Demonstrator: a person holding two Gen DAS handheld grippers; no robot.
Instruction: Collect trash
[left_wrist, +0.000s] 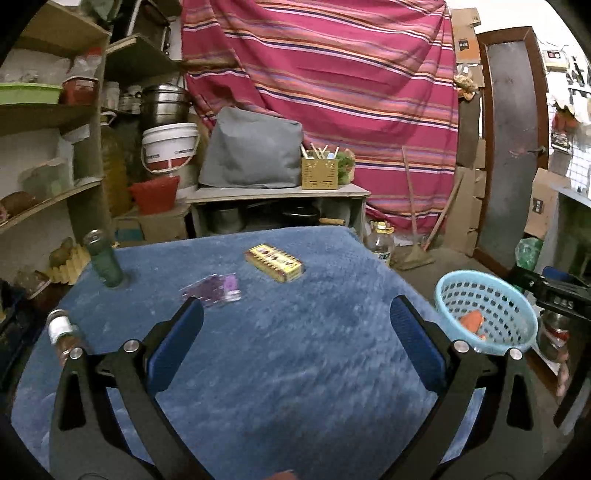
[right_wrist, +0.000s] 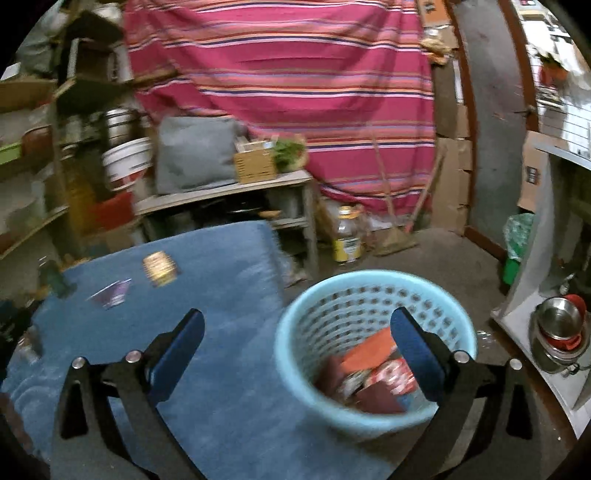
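Left wrist view: left gripper (left_wrist: 295, 321) spread wide, nothing in it, hanging over the blue table (left_wrist: 295, 369).
Trash on table: purple wrapper (left_wrist: 214, 290) at 11 o'clock from the gripper, yellow box (left_wrist: 275, 263) at 12.
Basket: light blue basket (left_wrist: 485, 314) off the table edge at 3 o'clock, something orange inside.
Right wrist view: right gripper (right_wrist: 297, 325) also wide and empty, right finger over the basket (right_wrist: 373, 354).
Basket contents: red and orange packets (right_wrist: 373, 369), probably; it's blurry.
Table from here: box (right_wrist: 160, 268) and wrapper (right_wrist: 110, 293) at 10 o'clock.

Basket (right_wrist: 373, 417) right of table (left_wrist: 295, 369) — wrappers (right_wrist: 373, 373) inside
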